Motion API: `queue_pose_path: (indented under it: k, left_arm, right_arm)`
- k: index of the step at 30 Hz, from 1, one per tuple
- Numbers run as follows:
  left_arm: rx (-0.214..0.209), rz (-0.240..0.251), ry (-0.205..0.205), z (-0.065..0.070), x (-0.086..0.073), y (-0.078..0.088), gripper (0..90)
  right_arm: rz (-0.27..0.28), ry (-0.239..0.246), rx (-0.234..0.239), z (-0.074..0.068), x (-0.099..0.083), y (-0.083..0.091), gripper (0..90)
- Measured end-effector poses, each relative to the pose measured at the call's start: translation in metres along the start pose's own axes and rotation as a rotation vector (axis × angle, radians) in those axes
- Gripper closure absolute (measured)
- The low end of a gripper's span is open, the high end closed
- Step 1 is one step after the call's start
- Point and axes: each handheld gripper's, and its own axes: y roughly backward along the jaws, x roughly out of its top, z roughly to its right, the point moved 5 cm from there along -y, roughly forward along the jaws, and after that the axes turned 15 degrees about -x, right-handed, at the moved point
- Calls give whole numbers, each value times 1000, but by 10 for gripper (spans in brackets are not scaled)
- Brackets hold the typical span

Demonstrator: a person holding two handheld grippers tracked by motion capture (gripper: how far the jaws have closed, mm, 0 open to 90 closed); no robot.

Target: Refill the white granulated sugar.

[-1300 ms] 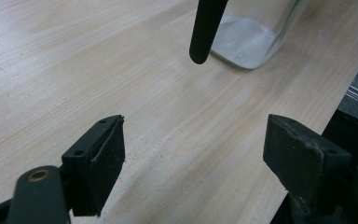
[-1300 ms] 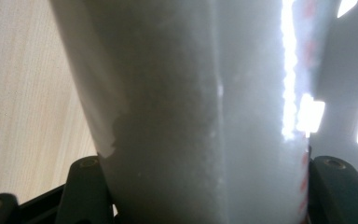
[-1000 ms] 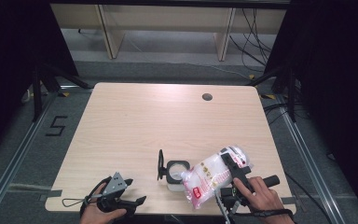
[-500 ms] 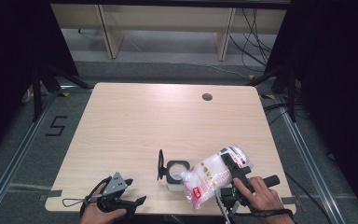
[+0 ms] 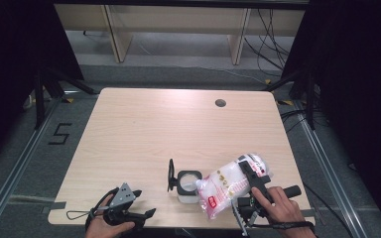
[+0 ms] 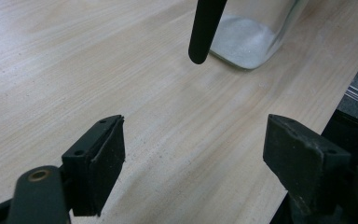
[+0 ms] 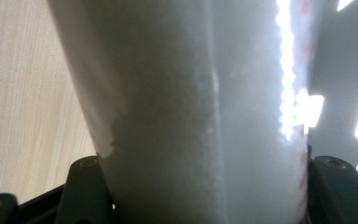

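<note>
Near the tabletop's front edge, your left gripper rested with fingers spread wide and nothing between them. By the front right corner, your right gripper had its fingers clamped on a translucent bag of white powder with red print, tilted over the open glass jar.
</note>
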Motion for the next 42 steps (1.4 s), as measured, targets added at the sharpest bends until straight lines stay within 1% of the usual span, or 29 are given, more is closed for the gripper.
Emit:
queue_pose_path:
  k: [4, 6, 7, 8, 9, 10, 11, 12, 14, 15, 16, 18, 19, 21, 22, 24, 26, 27, 28, 30, 32, 33, 34, 35, 36, 38, 39, 40, 42]
  left_arm:
    - [0, -2, -2, 0, 0, 0, 201]
    - [0, -1, -2, 0, 0, 0, 202]
    - [-1, -1, -1, 0, 0, 0, 201]
    - [-1, -3, -2, 0, 0, 0, 202]
    - [2, -2, -2, 0, 0, 0, 201]
    - [1, 1, -1, 0, 0, 0, 201]
    - [1, -6, -3, 0, 0, 1, 201]
    - [1, -4, -1, 0, 0, 1, 202]
    - [2, -4, -2, 0, 0, 1, 202]
    - [1, -5, -3, 0, 0, 1, 202]
    - [1, -4, -2, 0, 0, 1, 202]
    - [0, -1, -3, 0, 0, 0, 202]
    - [0, -2, -2, 0, 0, 0, 202]
    - [0, -1, -3, 0, 0, 0, 202]
    - [0, 0, -2, 0, 0, 0, 202]
    - [1, -4, -1, 0, 0, 1, 202]
    - [2, -5, -2, 0, 0, 1, 202]
    - [1, -4, -2, 0, 0, 0, 202]
    - [1, -4, -2, 0, 0, 0, 202]
    - [1, -4, -2, 0, 0, 1, 202]
    - [2, -4, -2, 0, 0, 1, 202]
    - [2, -4, -2, 0, 0, 1, 202]
    - [1, -3, -2, 0, 0, 1, 202]
    - [1, -4, -2, 0, 0, 1, 202]
    - [1, -4, -3, 0, 0, 1, 202]
    - [1, -4, -3, 0, 0, 1, 202]
    - [1, -4, -2, 0, 0, 1, 202]
    - [0, -1, -3, 0, 0, 0, 202]
    - [1, -5, -3, 0, 0, 1, 202]
  right_arm:
    - [-17, -31, 7, -2, 0, 2, 409]
    - [26, 16, -11, 2, 3, -1, 409]
    - [2, -17, 7, -1, 3, 2, 409]
    - [13, 17, 24, 1, 5, 1, 409]
    - [35, -3, -16, 1, 7, 1, 409]
    - [25, 28, 17, 3, 8, 1, 409]
    - [9, 12, 38, 1, 8, 3, 409]
    - [39, 21, 2, 3, 9, 1, 409]
    - [23, -16, 6, -1, 8, 2, 409]
    - [30, 4, 12, 1, 8, 1, 409]
    - [50, 0, -16, 1, 8, -1, 409]
    - [7, -1, 18, 0, 4, 1, 409]
    - [19, -18, 0, -2, 4, 0, 409]
    - [0, 13, 26, 0, 2, 1, 409]
    - [24, 13, 7, 1, 2, -1, 409]
    - [9, 11, 18, 0, 3, 1, 410]
    - [53, -38, -24, -2, 4, -2, 409]
    - [73, -8, -31, 1, 6, -2, 409]
    - [22, -17, 3, -1, 5, 2, 409]
    - [30, 13, 7, 3, 7, 2, 409]
    - [25, -10, 11, 2, 7, 3, 409]
    - [42, 21, 8, 5, 7, 1, 409]
    - [19, -29, 15, 1, 6, 3, 408]
    - [5, -30, 15, 1, 5, 4, 409]
    - [42, 2, -4, 4, 6, 1, 408]
    - [-11, -34, 18, 1, 2, 4, 409]
    - [38, -7, -7, 4, 3, 1, 408]
    - [16, -25, 4, 3, 1, 2, 408]
    - [19, -8, 2, 5, -1, 1, 408]
